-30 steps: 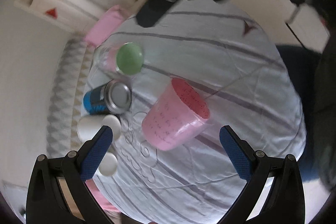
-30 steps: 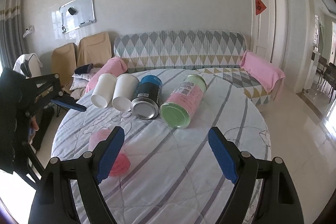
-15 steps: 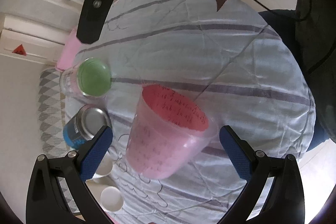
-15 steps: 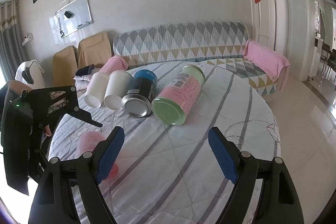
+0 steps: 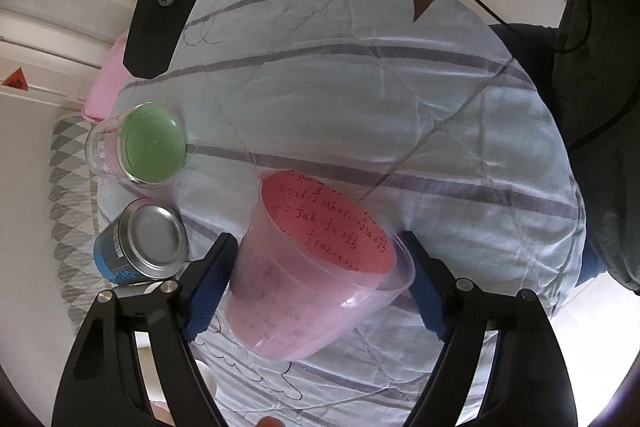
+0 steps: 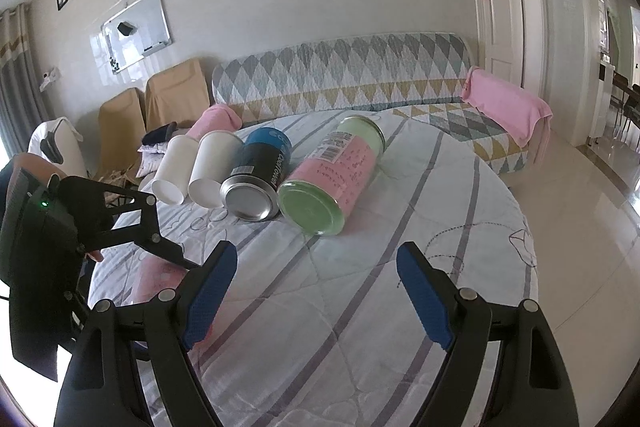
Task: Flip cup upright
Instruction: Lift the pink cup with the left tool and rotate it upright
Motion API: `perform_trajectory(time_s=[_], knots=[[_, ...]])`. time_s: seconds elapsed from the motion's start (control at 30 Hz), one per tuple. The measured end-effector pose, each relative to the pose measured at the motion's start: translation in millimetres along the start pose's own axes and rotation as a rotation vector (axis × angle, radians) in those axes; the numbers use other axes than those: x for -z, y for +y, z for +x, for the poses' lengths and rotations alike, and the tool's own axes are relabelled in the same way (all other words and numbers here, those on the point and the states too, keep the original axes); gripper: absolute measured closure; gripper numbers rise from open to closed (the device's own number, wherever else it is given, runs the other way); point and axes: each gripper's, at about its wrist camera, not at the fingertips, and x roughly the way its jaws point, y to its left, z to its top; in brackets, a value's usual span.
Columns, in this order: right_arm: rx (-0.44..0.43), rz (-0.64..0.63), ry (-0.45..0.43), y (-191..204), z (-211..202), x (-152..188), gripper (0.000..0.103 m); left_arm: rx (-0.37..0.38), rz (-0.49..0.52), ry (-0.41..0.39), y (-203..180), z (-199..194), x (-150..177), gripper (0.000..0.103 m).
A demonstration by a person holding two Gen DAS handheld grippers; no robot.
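Observation:
A clear plastic cup (image 5: 308,279) with pink paper inside lies on its side on the striped tablecloth, its mouth facing up-right in the left wrist view. My left gripper (image 5: 320,283) is open, with its blue pads on either side of the cup, close to its walls. In the right wrist view the cup (image 6: 160,277) is partly hidden behind the left gripper's finger at the table's left edge. My right gripper (image 6: 316,303) is open and empty above the table's near side.
Lying in a row at the table's far side are a green-lidded jar (image 6: 332,179), a blue can (image 6: 258,175) and two white paper cups (image 6: 192,167). The round table (image 6: 460,267) has a sofa (image 6: 340,75) behind it.
My left gripper has moved forward so the pink cup now lies between its pads. The right gripper has shifted slightly closer to the table.

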Motion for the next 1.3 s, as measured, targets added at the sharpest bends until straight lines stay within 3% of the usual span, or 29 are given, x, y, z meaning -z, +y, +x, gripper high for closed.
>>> perform_trajectory(time_s=[0.4,0.63,0.9,1.1,1.3], knots=[[0.006,0.004,0.015,-4.8,3.6,4.9,0.020,-0.036,-0.071,0.033,-10.4,-13.8,-0.7,0.021],[0.001,0.006,0.024,-5.9,6.8,5.6,0.020,-0.073,-0.164,0.052,-8.2,-19.1,0.1,0.021],[-0.004,0.018,0.035,-8.0,9.1,7.1,0.020,-0.045,-0.398,0.057,14.8,-31.2,-1.1,0.021],[-0.008,0.039,0.054,-14.7,13.6,8.8,0.020,0.021,-0.612,0.078,37.8,-32.3,1.9,0.021],[-0.008,0.052,0.066,-22.3,16.3,10.1,0.020,0.117,-0.959,0.123,71.8,-20.3,18.9,0.021]])
